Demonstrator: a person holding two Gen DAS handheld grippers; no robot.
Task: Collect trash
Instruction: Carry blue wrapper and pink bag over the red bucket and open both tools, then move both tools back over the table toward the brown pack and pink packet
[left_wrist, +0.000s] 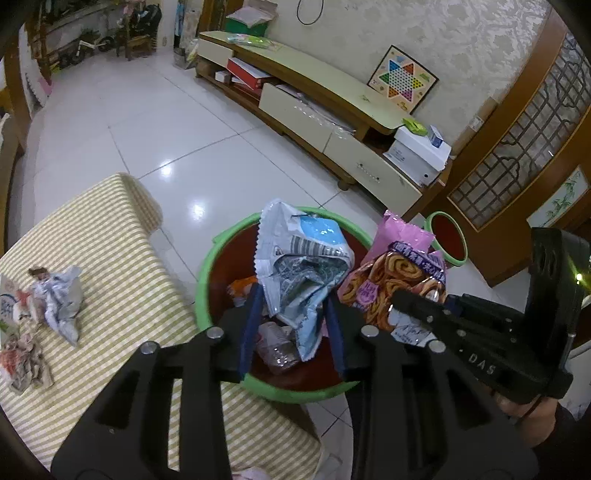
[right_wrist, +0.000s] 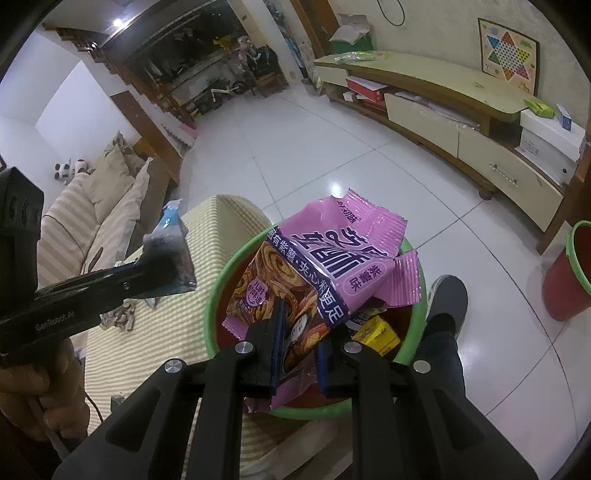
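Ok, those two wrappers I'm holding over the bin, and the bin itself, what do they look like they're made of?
Pink wrapper: glossy printed plastic film, with crimped sawtooth ends and sharp glare.
Blue-white wrapper: thin film, probably foil-lined; the torn-open inside looks silvery and crinkled.
Bin: rigid moulded plastic by the look, red walls with a smooth green rim, slightly shiny.

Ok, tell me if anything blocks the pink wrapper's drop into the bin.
Nothing visible does. The right hand-held gripper holds the pink wrapper directly over the open green-rimmed bin, with only earlier trash lying inside.
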